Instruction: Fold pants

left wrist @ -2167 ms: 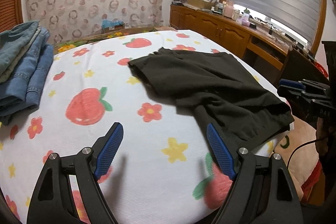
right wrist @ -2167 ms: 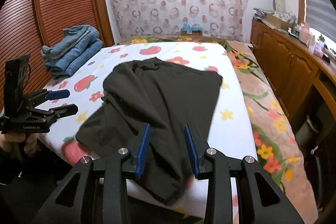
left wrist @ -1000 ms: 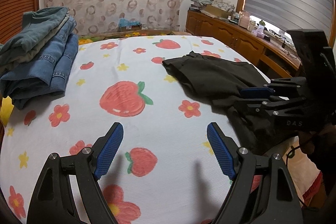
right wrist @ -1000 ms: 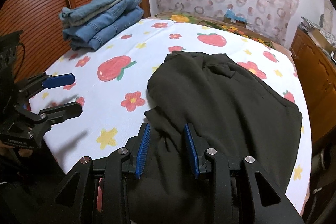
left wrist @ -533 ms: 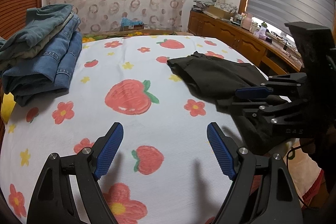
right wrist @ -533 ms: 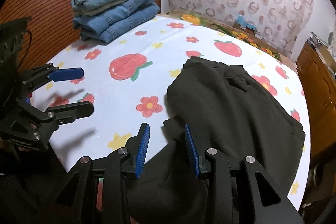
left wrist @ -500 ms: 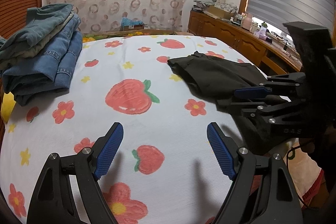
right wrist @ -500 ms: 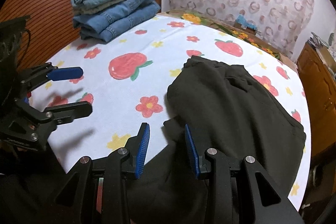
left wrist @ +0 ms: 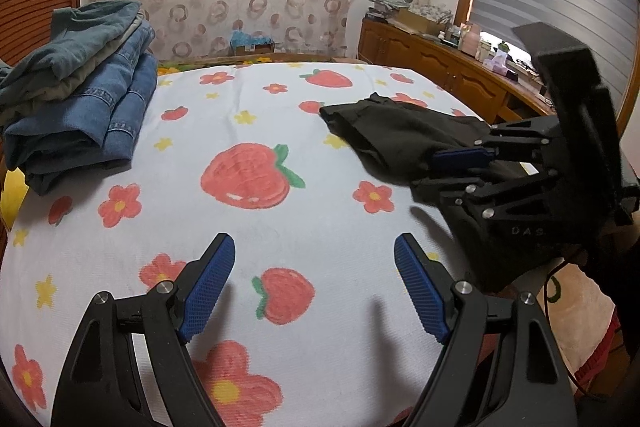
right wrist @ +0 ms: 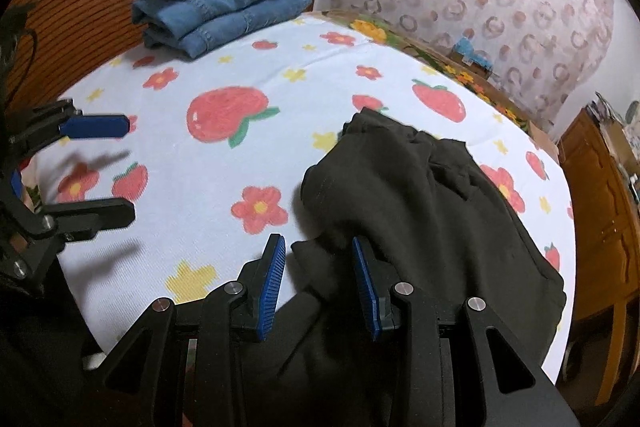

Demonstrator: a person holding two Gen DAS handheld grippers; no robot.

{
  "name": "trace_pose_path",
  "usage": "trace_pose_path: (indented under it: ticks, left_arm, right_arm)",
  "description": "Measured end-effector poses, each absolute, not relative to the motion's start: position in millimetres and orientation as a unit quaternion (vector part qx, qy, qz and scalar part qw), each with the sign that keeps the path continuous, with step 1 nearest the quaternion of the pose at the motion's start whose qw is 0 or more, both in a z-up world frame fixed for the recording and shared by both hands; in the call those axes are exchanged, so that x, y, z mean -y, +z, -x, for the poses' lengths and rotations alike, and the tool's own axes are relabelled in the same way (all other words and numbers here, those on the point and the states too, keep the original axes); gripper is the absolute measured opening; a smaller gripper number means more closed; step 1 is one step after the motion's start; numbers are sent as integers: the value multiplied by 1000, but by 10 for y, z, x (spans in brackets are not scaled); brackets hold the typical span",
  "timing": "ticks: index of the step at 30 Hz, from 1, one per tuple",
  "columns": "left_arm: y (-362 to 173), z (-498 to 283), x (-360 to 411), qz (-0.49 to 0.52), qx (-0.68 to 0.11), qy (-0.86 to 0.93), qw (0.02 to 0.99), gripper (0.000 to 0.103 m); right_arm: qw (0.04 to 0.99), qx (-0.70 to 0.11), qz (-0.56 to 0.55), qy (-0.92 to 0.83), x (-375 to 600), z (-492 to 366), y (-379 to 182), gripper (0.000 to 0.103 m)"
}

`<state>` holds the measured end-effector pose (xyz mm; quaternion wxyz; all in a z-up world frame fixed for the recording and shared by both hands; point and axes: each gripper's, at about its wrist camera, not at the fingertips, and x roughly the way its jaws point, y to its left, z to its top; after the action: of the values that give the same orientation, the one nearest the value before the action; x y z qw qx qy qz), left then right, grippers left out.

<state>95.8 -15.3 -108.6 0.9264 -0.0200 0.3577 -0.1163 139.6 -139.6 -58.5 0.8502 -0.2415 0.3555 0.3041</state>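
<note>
Black hand-held gripper frames carry ribbed blue pads and silver screws.

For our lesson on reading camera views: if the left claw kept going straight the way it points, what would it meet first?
The left claw, open and empty, points low across the strawberry bedsheet. It would probably meet the bare sheet first; the black pants lie right of its line and the folded jeans left. Depth is uncertain.

Your bed, strawberry-print sheet: black pants lie rumpled by its near-right edge; folded jeans stack at its far-left corner.
</note>
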Motion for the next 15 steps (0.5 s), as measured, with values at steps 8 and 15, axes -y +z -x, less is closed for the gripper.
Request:
trace_pose_path:
  ticks: [8, 15]
  left_arm:
    - [-1088, -953, 215, 16, -360, -121, 925, 82]
    - [-1082, -946, 235, 15, -360, -122, 925, 82]
  right_arm:
    - [851, -355, 240, 304, 1414, -1415, -625, 3]
    - [885, -319, 163, 297, 1817, -1421, -272, 2]
